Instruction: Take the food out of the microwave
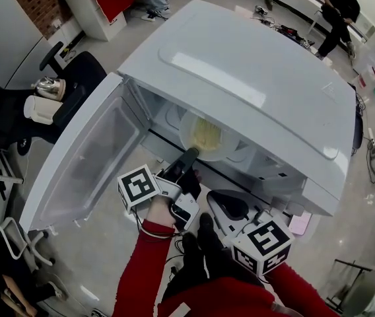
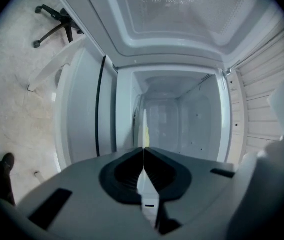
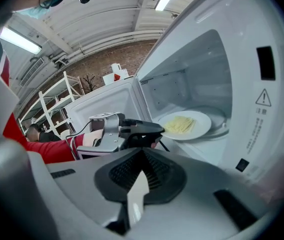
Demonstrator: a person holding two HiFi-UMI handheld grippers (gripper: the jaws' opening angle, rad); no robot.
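The white microwave stands with its door swung open to the left. Inside, on the turntable, lies a white plate of pale yellow food. My left gripper reaches into the opening and is shut on the plate's near rim. In the left gripper view the plate shows edge-on between the closed jaws of the left gripper. The right gripper view shows the plate, the food and the left gripper at its rim. My right gripper is shut, empty, just outside the opening.
A kettle and a white mug sit on a dark surface at the left, beyond the open door. People stand far back at the top. White shelving shows behind the left arm.
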